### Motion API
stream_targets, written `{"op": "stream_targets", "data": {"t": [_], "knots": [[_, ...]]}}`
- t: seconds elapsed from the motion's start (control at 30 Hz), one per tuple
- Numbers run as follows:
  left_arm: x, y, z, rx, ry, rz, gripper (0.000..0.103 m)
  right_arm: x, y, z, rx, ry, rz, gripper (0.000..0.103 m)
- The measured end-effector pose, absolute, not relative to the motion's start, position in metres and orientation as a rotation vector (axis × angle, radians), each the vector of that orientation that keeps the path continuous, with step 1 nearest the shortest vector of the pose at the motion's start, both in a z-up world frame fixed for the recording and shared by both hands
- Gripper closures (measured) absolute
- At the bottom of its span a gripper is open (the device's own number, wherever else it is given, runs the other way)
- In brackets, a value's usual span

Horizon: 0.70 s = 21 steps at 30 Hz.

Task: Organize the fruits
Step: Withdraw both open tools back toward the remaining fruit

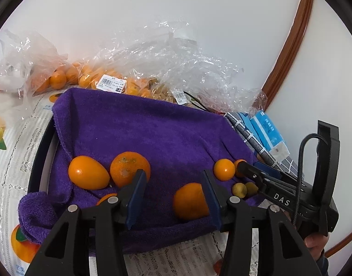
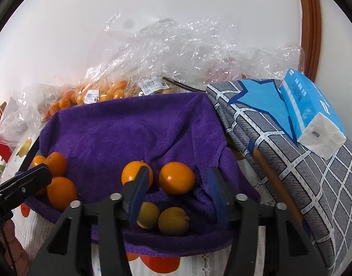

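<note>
A purple towel lines a black-rimmed tray. Several orange citrus fruits lie on it. In the left wrist view my left gripper is open above the towel's near edge, with one orange against its right pad and a rough-skinned orange by its left pad. Two small yellow-green fruits lie to the right. My right gripper is open over two oranges and two yellow-green fruits. Each gripper shows at the edge of the other's view.
Clear plastic bags of small oranges lie behind the tray against a white wall. A folded grey-and-blue patterned cloth with a blue tissue pack sits to the right. A fruit-printed tablecloth covers the table.
</note>
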<state>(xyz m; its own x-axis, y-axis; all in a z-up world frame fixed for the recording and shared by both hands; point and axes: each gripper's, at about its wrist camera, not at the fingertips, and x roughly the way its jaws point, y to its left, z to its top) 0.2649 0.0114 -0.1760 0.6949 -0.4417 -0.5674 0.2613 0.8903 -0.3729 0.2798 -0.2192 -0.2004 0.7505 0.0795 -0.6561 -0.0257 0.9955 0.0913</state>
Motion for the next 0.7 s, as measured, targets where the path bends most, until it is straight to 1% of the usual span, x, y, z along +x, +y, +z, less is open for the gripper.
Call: {"op": "stream_targets", "data": {"t": [0.17, 0.33, 0.47, 0.53, 0.57, 0.7], "knots": [[0.261, 0.015, -0.171, -0.286, 0.671, -0.402, 0.054, 0.263, -0.221, -0.191, 0.059, 0.652, -0.018, 0.043], [0.259, 0.021, -0.167, -0.319, 0.661, -0.411, 0.052, 0.229, -0.223, -0.186, 0.091, 0.726, -0.013, 0.043], [0.255, 0.023, -0.163, -0.294, 0.648, -0.379, 0.052, 0.188, -0.204, -0.181, 0.116, 0.766, 0.060, 0.043], [0.249, 0.029, -0.160, -0.288, 0.645, -0.369, 0.049, 0.170, -0.190, -0.181, 0.129, 0.787, 0.112, 0.043], [0.246, 0.036, -0.160, -0.319, 0.654, -0.395, 0.045, 0.161, -0.184, -0.182, 0.132, 0.791, 0.130, 0.043], [0.232, 0.065, -0.168, -0.401, 0.697, -0.378, 0.044, 0.139, -0.155, -0.190, 0.098, 0.790, 0.207, 0.043]]}}
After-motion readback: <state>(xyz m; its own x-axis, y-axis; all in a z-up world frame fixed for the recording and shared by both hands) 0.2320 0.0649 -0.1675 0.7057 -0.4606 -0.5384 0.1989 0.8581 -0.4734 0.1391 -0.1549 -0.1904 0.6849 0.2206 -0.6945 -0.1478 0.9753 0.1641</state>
